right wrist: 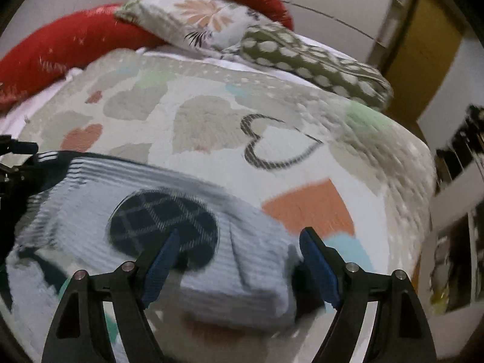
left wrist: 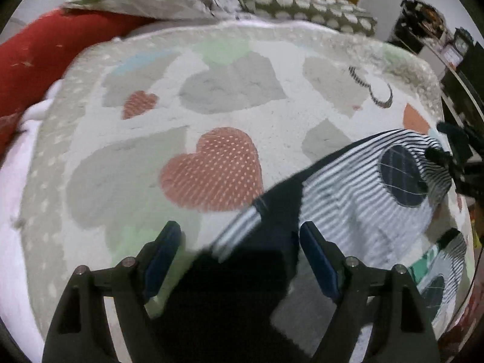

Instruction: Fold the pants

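The pants point(left wrist: 348, 187) are blue-and-white striped with round dark plaid patches and a dark waistband. They lie on a heart-patterned bedspread point(left wrist: 211, 96). In the left wrist view my left gripper point(left wrist: 240, 257) is open, with the dark waistband end between its fingers. My right gripper shows at the far right of that view point(left wrist: 453, 163), at the other end of the pants. In the right wrist view my right gripper point(right wrist: 239, 260) is open around a folded striped end of the pants point(right wrist: 236, 284), beside a plaid patch point(right wrist: 163, 227). The left gripper point(right wrist: 15, 163) shows at the left edge.
Red pillows point(right wrist: 60, 42), a floral pillow point(right wrist: 196, 21) and a green dotted pillow point(right wrist: 308, 60) lie at the head of the bed. A yellow door point(right wrist: 423, 54) and dark shelves point(right wrist: 462, 151) stand to the right. The bed edge drops off at right.
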Motion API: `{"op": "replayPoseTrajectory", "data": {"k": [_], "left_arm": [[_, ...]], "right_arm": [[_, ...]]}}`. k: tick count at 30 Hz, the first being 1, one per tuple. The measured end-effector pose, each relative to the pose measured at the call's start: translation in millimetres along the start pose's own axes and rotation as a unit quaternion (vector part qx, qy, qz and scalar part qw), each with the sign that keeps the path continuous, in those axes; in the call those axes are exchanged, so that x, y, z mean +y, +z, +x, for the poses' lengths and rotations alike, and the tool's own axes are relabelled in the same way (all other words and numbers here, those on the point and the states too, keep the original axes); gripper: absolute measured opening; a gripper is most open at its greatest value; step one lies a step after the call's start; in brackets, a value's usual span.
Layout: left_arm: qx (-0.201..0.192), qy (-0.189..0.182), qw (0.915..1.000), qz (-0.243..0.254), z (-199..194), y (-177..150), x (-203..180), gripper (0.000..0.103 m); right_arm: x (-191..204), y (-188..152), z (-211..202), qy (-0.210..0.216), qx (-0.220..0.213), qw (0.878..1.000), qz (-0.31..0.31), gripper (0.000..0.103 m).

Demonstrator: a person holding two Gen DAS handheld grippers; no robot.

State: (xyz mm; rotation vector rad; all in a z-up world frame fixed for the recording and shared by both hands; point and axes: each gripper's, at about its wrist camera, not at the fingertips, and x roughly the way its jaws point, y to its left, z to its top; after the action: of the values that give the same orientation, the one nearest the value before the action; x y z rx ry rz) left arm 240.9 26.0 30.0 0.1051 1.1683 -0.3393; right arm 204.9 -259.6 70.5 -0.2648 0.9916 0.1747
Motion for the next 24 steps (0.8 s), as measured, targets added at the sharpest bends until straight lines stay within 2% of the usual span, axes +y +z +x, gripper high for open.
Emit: {"op": "replayPoseTrajectory", "data": {"k": [3,6,9,10,11,12,13,14,16,21,24], "left_arm": [[0.022,-0.019,0.9995,0.01,21,7,1,0.08],[0.027,-0.048,0.9984,0.015,26,9,1,0.091],[0.03,-0.034,0.9986,0.026,29,9,-3,0.09],[0.03,-0.021,0.9987,0.036,28,7,-6,0.079],[0.02,-0.009,0.9986,0.048,25,6,-11,0.067],[0.004,-0.007,0.9986,0.053,19,5,-15,0.024],[0.002,-0.005,0.9987,0.051,16,4,-17,0.005],[0.0,-0.007,0.9989,0.046,14,4,-19,0.005],[-0.019,0.01,0.9987,0.047,6,0,-24,0.005],[-0.049,0.005,0.9985,0.025,-28,-15,-27,0.005],[-0.077,-0.004,0.9969,0.016,-61,-29,-32,0.005]], "right_arm": [[-1,15,28,0.01,0.019,1.0,-0.011,0.085],[-3,22,52,0.03,0.038,0.999,-0.017,0.085],[-5,20,77,0.074,0.072,0.995,-0.01,0.085],[-6,19,82,0.08,0.072,0.994,-0.001,0.085],[-7,17,81,0.083,0.064,0.994,0.009,0.08],[-7,16,80,0.089,0.06,0.994,0.018,0.068],[-7,15,78,0.103,0.055,0.993,0.03,0.029],[-8,14,75,0.119,0.053,0.99,0.045,0.007],[-7,13,70,0.146,0.052,0.986,0.067,0.006],[-3,6,37,0.136,0.019,0.988,0.075,0.005],[-4,-3,7,0.131,-0.007,0.988,0.087,0.005]]}}
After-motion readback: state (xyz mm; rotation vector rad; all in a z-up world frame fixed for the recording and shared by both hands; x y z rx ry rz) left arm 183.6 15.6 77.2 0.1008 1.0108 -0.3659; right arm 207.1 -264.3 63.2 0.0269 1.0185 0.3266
